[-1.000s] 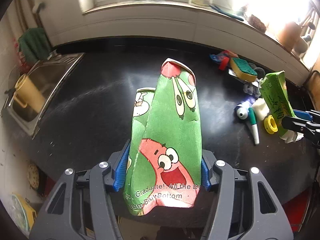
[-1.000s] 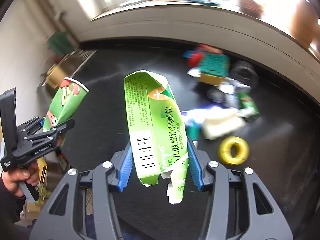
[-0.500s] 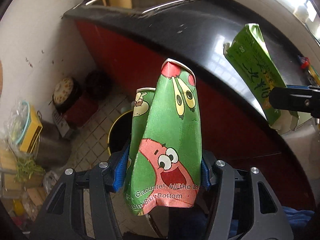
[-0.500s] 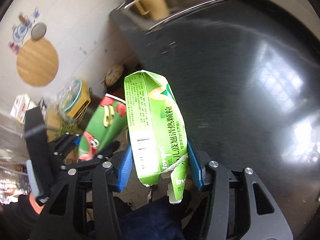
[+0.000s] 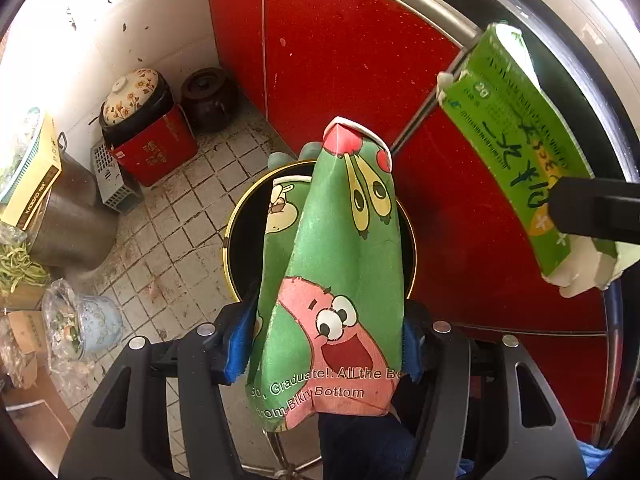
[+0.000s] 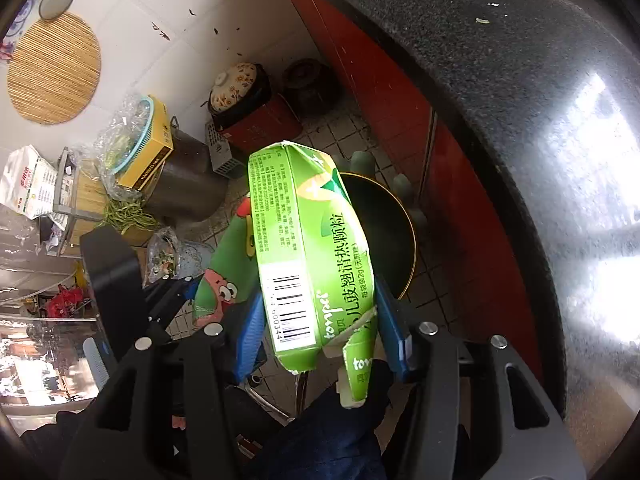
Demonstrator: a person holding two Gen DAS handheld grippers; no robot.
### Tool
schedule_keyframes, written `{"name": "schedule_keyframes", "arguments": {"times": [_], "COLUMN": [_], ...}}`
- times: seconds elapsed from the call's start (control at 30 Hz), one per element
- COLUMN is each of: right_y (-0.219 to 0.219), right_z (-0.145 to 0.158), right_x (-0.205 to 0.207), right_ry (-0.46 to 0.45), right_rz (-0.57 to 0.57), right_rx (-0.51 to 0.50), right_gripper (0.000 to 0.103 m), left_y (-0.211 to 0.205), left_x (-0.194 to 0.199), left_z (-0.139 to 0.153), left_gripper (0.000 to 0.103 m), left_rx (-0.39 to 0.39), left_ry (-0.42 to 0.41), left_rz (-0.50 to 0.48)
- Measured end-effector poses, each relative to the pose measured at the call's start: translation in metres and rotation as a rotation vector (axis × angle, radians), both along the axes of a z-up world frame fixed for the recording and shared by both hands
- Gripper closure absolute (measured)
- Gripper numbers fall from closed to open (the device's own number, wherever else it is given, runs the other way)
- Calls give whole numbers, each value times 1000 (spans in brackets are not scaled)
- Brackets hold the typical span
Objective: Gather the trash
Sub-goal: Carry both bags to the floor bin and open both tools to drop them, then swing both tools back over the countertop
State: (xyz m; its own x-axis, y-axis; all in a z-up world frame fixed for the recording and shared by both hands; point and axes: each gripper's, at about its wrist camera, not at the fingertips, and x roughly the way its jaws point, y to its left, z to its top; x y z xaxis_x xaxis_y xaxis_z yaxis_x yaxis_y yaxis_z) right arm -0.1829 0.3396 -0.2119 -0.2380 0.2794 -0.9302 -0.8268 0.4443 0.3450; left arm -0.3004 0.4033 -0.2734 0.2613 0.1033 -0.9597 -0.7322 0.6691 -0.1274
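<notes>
My left gripper (image 5: 326,344) is shut on a crushed green cartoon paper cup (image 5: 344,264) and holds it right above a black round trash bin (image 5: 244,236) with a gold rim on the tiled floor. My right gripper (image 6: 320,320) is shut on a flattened green medicine box (image 6: 308,248), also held over the bin (image 6: 388,232). The box shows in the left wrist view (image 5: 524,140) at upper right. The cup and left gripper show in the right wrist view (image 6: 224,276) at lower left of the box.
Red cabinet doors (image 5: 352,60) and the black countertop edge (image 6: 500,100) stand to the right of the bin. On the floor to the left are a flowered pot on a red box (image 5: 144,128), a dark jar (image 5: 208,92), a metal pot (image 5: 68,216) and bagged vegetables (image 5: 16,268).
Both grippers have swung off the countertop and down toward the floor. The cup and the box now hang over the trash bin. Both stay gripped.
</notes>
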Motion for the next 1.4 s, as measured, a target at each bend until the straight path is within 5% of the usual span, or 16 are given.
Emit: {"name": "schedule_keyframes", "arguments": {"times": [0.13, 0.2, 0.3, 0.6, 0.8, 1.03, 1.23, 1.4], "right_y": [9, 12, 15, -39, -156, -341, -487, -555], "right_z": [-10, -13, -5, 58, 127, 175, 186, 189], "right_x": [3, 4, 2, 28, 93, 158, 178, 182], "right_ry": [-2, 5, -3, -63, -231, -410, -445, -441], "right_rz": [5, 9, 15, -51, -279, -653, -960, -1088], "right_rx": [-18, -20, -8, 76, 146, 109, 77, 91], "right_gripper": [49, 38, 34, 21, 16, 16, 16, 16], "left_y": [3, 4, 6, -16, -69, -181, -298, -362], "left_x": [1, -1, 0, 12, 72, 206, 293, 329], "left_z": [-3, -3, -2, 49, 118, 188, 220, 230], "left_gripper": [42, 27, 27, 12, 9, 9, 9, 9], "left_rx": [-18, -14, -3, 74, 167, 179, 138, 146], "left_ry": [-6, -7, 3, -28, -117, -267, -343, -327], "left_rz": [-6, -7, -14, -77, -263, -609, -850, -959]}}
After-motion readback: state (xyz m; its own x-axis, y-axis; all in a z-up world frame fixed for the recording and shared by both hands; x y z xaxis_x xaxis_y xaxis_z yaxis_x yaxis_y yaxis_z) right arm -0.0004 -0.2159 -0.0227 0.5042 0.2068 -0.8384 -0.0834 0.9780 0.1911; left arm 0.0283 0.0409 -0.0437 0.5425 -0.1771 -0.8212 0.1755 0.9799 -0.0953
